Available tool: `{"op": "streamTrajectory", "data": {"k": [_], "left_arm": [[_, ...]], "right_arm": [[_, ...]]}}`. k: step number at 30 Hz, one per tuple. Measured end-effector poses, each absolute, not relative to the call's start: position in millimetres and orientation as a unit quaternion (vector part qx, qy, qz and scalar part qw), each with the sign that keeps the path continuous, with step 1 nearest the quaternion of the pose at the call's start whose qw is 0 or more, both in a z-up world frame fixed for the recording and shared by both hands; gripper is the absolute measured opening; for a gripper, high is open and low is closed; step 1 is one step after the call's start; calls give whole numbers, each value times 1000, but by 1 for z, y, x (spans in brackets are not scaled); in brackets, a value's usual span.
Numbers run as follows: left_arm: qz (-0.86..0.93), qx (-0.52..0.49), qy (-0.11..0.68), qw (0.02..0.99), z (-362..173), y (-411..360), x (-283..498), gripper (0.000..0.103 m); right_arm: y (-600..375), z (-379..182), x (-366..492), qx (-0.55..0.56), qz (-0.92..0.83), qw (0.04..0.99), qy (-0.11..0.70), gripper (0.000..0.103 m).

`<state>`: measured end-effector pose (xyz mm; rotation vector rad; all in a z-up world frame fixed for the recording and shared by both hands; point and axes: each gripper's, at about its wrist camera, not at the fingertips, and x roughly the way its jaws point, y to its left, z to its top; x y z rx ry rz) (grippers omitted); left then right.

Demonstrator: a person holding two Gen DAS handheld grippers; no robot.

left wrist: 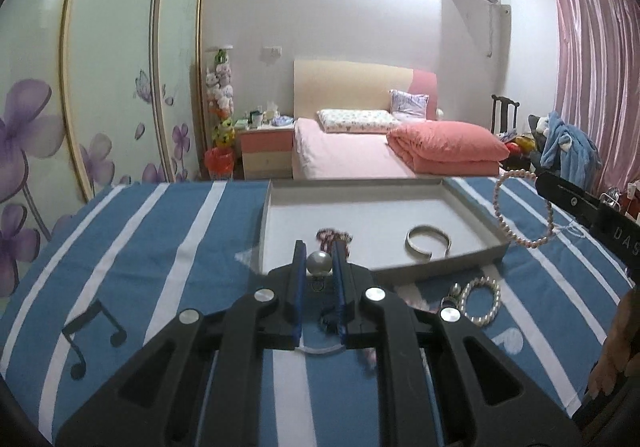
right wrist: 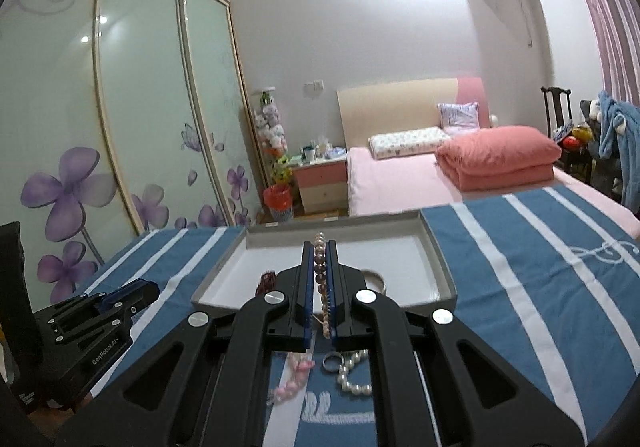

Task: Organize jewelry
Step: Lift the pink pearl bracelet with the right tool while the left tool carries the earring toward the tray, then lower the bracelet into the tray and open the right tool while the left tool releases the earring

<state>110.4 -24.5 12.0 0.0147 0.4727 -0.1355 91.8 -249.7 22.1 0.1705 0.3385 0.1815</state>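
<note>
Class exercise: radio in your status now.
Left gripper shut on pearl earring. Right gripper shut on pink pearl bracelet. Tray ahead, path unobstructed.

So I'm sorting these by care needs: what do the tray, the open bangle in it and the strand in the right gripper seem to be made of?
Tray: looks like matte grey-white cardboard, with thin folded walls. Open bangle: probably silver-toned metal, judging by its bright sheen and rigid gapped hoop. Strand in the right gripper: glossy pinkish round beads, pearl-like; real or imitation cannot be told.

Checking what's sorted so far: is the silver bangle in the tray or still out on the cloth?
In. The silver bangle lies flat on the tray's white floor, inside its walls.
</note>
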Motion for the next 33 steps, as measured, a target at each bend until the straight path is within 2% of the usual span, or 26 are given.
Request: {"op": "streamTrajectory", "data": {"k": [14,33], "left_arm": [[-59,8,218,974,26,-36,170,14],[-84,4,272,959,-10,-46,249,14]], "right_arm": [[-249,26,130,89,72,983,144,6],[-241,-8,209,92,66,968,223,6]]}}
